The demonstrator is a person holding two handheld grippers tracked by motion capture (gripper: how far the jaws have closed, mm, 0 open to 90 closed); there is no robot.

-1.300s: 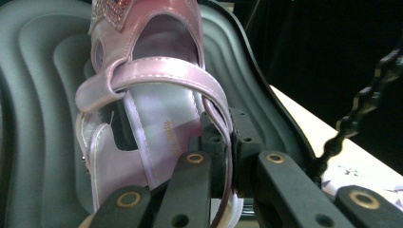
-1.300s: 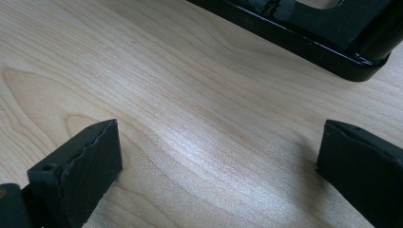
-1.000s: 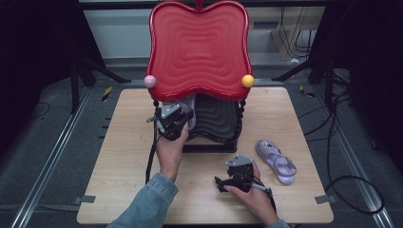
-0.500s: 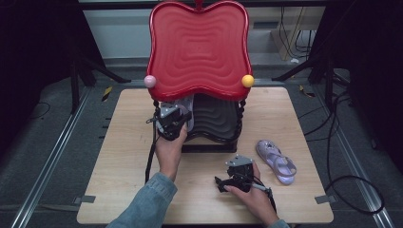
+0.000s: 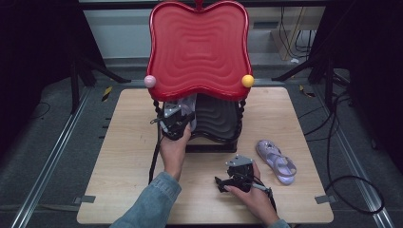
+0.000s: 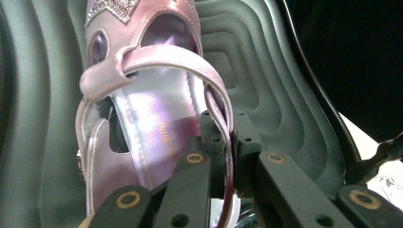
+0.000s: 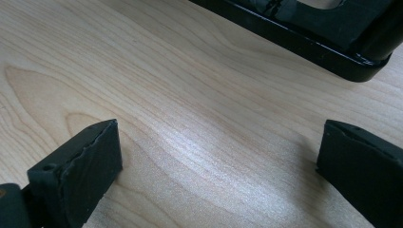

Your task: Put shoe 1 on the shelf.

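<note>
A: Since a second ago your left gripper (image 5: 177, 122) has barely shifted; it still sits under the red wavy plastic upper shelf (image 5: 198, 47) of the rack.

B: What are you pinching?

A: Your left gripper's jaws are pressed together on the heel strap of the shiny lilac sandal (image 6: 142, 109), which lies on the black ribbed lower shelf (image 6: 266, 80). The left gripper view shows that grip; from above, the red shelf hides it.

B: And your right gripper (image 5: 237, 176)?

A: Spread wide, resting near the front edge of the pale wooden table (image 7: 190, 118). A second lilac sandal (image 5: 277, 160) lies toward the table's right edge. Dark floor and cables surround the table.
</note>
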